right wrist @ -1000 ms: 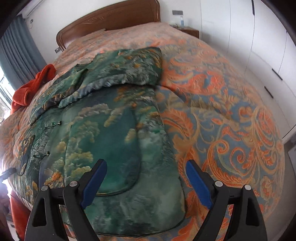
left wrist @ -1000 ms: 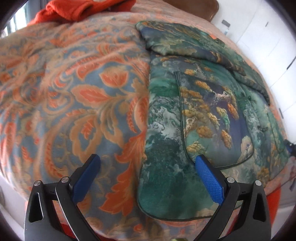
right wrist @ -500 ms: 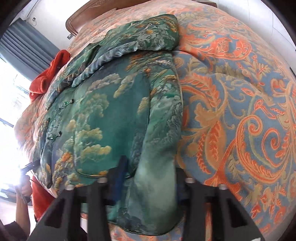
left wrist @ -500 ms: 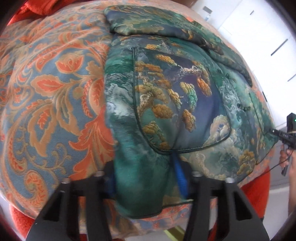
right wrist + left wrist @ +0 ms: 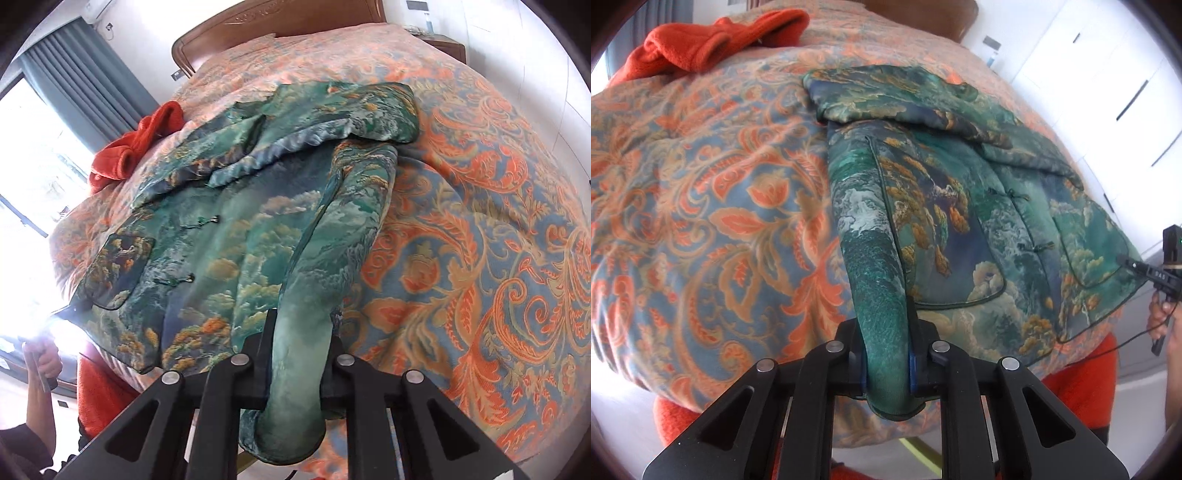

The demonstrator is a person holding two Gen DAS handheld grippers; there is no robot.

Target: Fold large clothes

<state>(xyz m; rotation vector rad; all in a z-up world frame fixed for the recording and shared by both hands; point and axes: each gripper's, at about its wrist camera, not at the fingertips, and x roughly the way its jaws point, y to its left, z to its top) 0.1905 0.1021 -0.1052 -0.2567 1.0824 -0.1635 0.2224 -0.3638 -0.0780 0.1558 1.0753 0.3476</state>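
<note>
A green padded jacket with a landscape print lies front up on the bed, sleeves folded across its top. My left gripper is shut on the jacket's left hem corner, which bunches up between its blue pads. In the right wrist view the same green jacket shows, and my right gripper is shut on its right hem corner, the cloth pinched into a thick roll. Both corners are lifted slightly off the bedspread. The other gripper and the hand holding it show at the left wrist view's right edge.
An orange and blue paisley bedspread covers the bed. A red garment lies bunched near the window side. A wooden headboard, grey curtains and white cupboards ring the bed.
Both grippers went from wide open above the hem to shut on the jacket's two lower corners, and both have lifted the pinched cloth a little.
</note>
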